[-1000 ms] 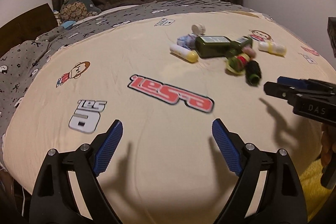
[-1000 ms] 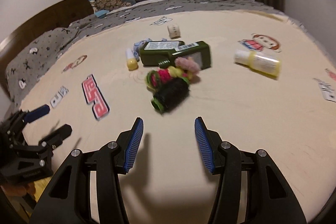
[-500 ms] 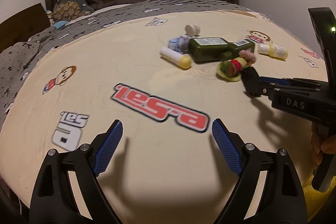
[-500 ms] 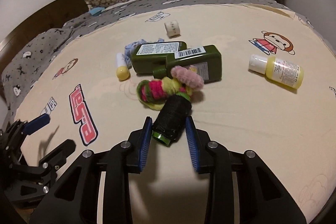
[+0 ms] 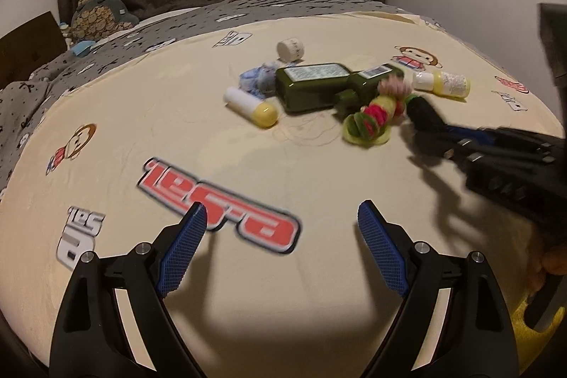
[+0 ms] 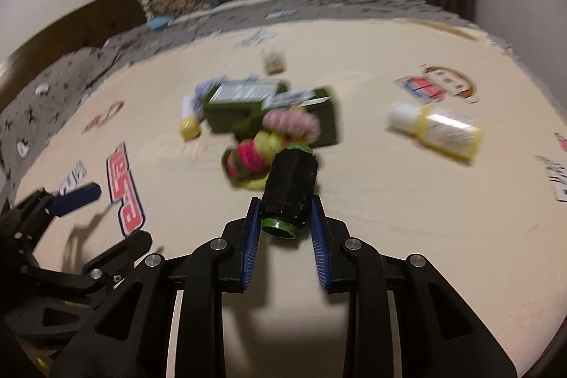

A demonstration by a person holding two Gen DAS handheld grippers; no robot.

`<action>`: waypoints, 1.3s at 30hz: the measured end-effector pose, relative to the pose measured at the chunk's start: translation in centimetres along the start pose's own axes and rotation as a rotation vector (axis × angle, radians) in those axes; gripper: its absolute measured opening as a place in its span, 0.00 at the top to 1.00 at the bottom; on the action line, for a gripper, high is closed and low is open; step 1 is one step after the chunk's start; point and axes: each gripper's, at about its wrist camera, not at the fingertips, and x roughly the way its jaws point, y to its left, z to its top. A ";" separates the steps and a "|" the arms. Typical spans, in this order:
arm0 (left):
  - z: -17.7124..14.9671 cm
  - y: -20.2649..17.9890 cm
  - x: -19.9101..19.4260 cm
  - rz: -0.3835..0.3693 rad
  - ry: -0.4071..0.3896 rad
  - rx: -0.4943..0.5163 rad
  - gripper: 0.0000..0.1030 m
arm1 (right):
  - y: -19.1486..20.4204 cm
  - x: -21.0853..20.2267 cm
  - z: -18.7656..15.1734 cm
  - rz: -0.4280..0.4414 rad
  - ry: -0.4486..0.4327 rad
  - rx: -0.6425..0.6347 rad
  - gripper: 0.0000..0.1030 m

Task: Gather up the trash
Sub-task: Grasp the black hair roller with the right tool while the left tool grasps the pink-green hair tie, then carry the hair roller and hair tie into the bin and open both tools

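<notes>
Glossy green plastic bottles [image 5: 312, 87] lie on a matt cloth bedsheet [image 5: 177, 116] (smooth, printed).

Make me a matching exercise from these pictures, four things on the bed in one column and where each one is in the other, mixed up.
Things:
1. black spool
2. right gripper
3. left gripper
4. dark green bottle

States:
A. jaws wide open, nothing between them
B. lying on the sheet under a white label
C. clamped between two blue pads
D. has just been closing on a spool

Pairs: 1-C, 2-D, 3-A, 4-B
</notes>
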 end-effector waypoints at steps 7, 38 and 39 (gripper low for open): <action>2.2 -3.1 1.9 -0.085 -0.001 0.015 0.21 | -4.5 -3.9 0.6 -0.032 -0.075 0.085 0.73; 0.6 -3.0 -4.4 0.001 -0.047 0.049 0.75 | -1.5 -10.9 -2.0 -0.015 -0.138 -0.057 0.72; -0.1 -2.6 -5.5 0.015 -0.057 0.044 0.75 | -1.1 -11.9 -2.3 -0.019 -0.150 -0.072 0.72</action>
